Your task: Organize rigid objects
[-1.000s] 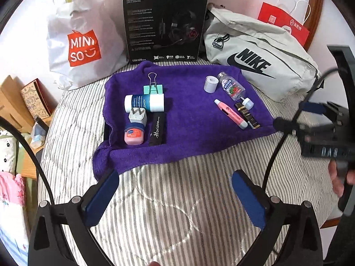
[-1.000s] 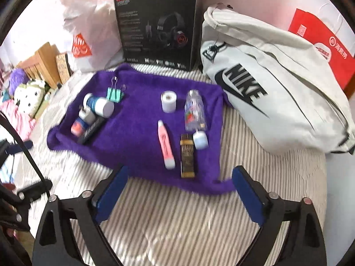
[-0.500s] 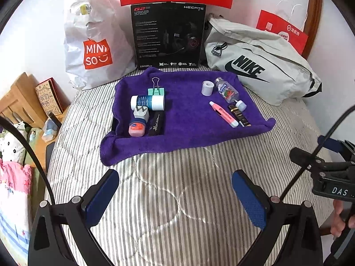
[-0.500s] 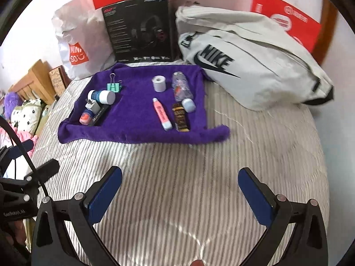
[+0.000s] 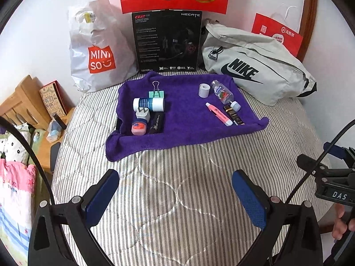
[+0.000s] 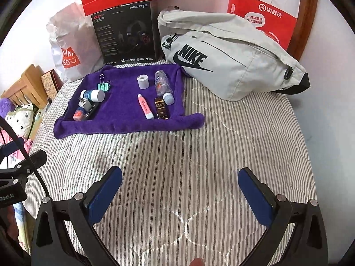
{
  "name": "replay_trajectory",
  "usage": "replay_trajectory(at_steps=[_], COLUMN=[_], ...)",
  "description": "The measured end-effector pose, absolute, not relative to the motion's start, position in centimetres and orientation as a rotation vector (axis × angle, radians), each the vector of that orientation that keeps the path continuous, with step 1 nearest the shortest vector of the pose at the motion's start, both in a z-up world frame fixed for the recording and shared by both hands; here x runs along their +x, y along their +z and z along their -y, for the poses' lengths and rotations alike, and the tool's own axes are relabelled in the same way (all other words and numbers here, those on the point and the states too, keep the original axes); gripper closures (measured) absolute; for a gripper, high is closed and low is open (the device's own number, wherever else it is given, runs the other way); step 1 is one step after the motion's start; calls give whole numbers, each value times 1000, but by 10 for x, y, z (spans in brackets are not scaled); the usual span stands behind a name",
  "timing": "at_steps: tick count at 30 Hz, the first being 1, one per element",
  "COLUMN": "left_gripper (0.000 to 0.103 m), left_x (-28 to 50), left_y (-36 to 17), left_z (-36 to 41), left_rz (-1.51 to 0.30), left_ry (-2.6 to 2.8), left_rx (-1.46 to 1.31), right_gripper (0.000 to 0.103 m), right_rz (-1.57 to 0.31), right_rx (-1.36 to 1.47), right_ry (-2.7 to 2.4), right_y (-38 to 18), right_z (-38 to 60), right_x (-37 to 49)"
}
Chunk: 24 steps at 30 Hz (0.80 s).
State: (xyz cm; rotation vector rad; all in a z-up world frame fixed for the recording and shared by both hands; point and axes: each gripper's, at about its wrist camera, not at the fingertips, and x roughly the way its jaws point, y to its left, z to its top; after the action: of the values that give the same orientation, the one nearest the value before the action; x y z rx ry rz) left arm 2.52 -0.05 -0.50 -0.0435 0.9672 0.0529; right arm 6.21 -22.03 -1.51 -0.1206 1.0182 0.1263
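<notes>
Altogether nine small items on one purple towel (image 5: 184,119), two groups.

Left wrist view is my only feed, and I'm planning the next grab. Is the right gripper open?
Observer: Yes, the right gripper has its blue-padded jaws wide apart, empty, over the striped quilt.
Operator: Do the pink pen and dark tube touch?
Observer: No. The right wrist view shows purple towel between the pink pen with white cap and the dark brown tube with gold lettering.
</notes>
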Motion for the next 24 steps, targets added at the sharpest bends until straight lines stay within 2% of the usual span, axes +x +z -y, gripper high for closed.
replay_trajectory(at_steps=[24], left_gripper=[0], left_x=[18], left_y=[-1], left_z=[-9], left_rz=[-955], left_ry=[68], left_rx=[-70], right_gripper=[1], right_rz=[-1027], right_rx=[-108], right_ry=[94], right_y=[-15], right_z=[229], right_x=[57])
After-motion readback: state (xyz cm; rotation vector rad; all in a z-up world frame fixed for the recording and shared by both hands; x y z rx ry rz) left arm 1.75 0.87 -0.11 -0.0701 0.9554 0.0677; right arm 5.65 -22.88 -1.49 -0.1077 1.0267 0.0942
